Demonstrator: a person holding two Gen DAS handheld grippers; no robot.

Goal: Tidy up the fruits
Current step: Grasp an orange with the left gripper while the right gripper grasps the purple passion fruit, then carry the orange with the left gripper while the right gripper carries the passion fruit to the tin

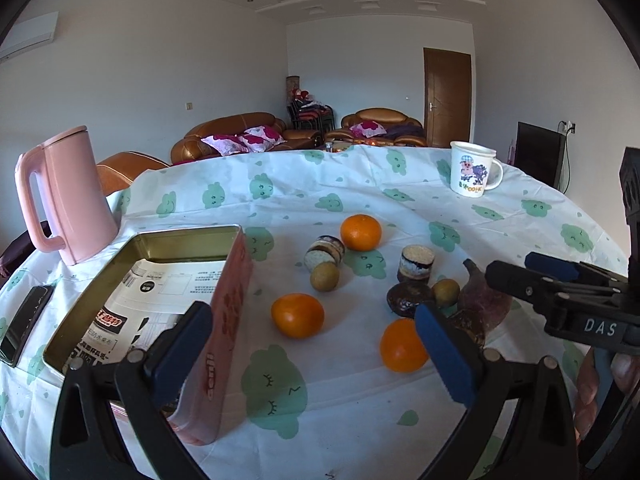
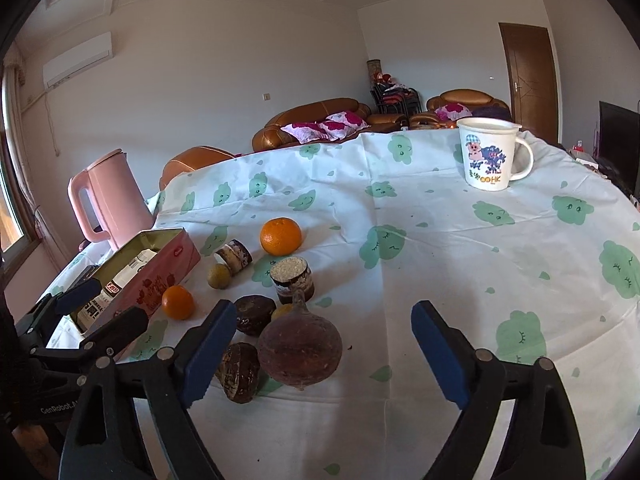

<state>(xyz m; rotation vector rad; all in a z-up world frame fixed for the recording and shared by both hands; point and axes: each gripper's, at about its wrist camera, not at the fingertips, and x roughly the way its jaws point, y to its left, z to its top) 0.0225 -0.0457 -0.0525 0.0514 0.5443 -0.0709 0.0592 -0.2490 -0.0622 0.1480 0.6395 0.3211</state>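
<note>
You've got a table (image 1: 360,184) under a white cloth with green cloud faces, and pretty much everything sits on the near half. Biggest thing on it is the pink kettle (image 1: 66,196) at the far left, then the open pink tin (image 1: 230,320) just in front of it, with printed paper lying inside. A white cartoon mug (image 1: 472,170) stands alone, well apart at the far right. Your left gripper (image 1: 316,340) is spread wide with nothing between the pads, its left finger (image 1: 180,356) hanging over the tin's near corner. Your right gripper (image 2: 324,344) is spread open too, nothing pinched, and the big reddish-brown round fruit (image 2: 300,346) sits on the cloth between its fingers, closer to the left one. Three oranges (image 1: 298,315) lie loose right of the tin, one far, two nearer. Mixed in with them are two small layered cakes (image 1: 416,264), two dark lumpy brown pieces (image 2: 254,314) and two little yellow-green fruits (image 1: 325,276).
</note>
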